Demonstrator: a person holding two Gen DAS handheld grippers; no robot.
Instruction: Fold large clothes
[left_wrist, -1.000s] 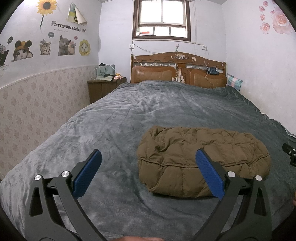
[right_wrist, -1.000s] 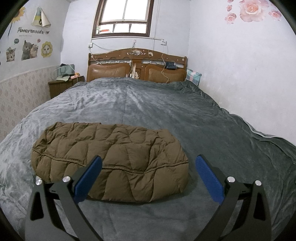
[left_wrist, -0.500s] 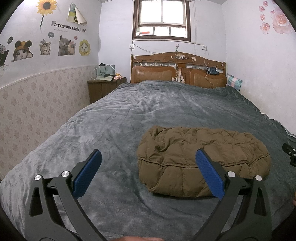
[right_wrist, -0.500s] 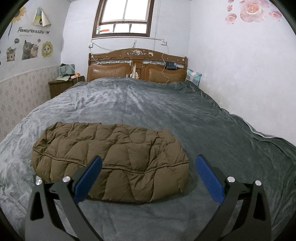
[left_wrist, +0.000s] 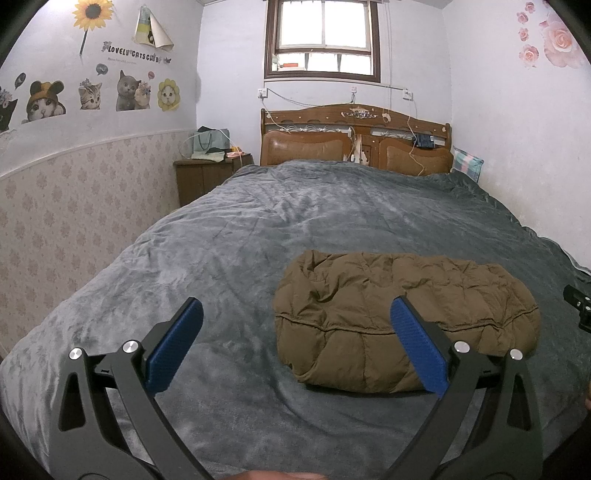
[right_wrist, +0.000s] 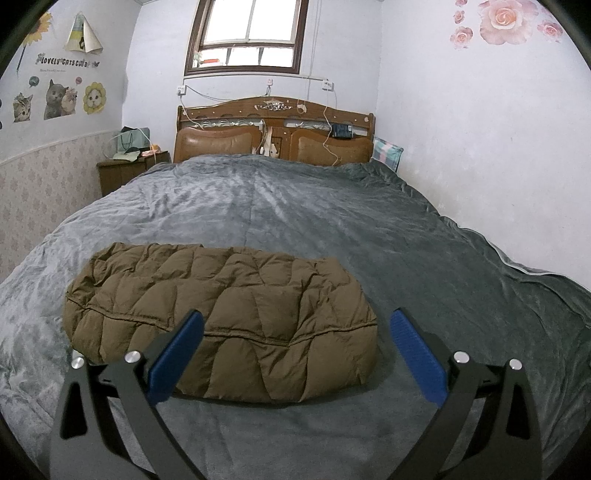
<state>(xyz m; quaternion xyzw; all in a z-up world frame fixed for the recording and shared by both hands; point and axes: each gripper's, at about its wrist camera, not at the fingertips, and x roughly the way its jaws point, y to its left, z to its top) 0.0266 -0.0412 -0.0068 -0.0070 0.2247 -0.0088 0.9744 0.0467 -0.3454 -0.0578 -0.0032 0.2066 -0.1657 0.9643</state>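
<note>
left gripper (left_wrist: 295, 317) wide open, empty | right gripper (right_wrist: 295, 319) same | folded jacket (right_wrist: 221, 317) just beyond fingers | press flat evenly

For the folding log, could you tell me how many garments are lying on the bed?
1: a folded brown quilted down jacket on the grey plush bedspread, near its foot.

Right claw (right_wrist: 295, 345) wide open, blue pads (right_wrist: 415, 356) apart, holding nothing, hovering at near edge of bed (right_wrist: 424, 258). Brown quilted jacket (right_wrist: 221, 314) folded into compact bundle, lying flat on grey blanket (right_wrist: 295, 206), left of centre. Left pad overlapping jacket's front edge in view; contact unclear. Wooden headboard (right_wrist: 275, 125), window (right_wrist: 251, 33), nightstand (right_wrist: 122, 166) behind.
</note>
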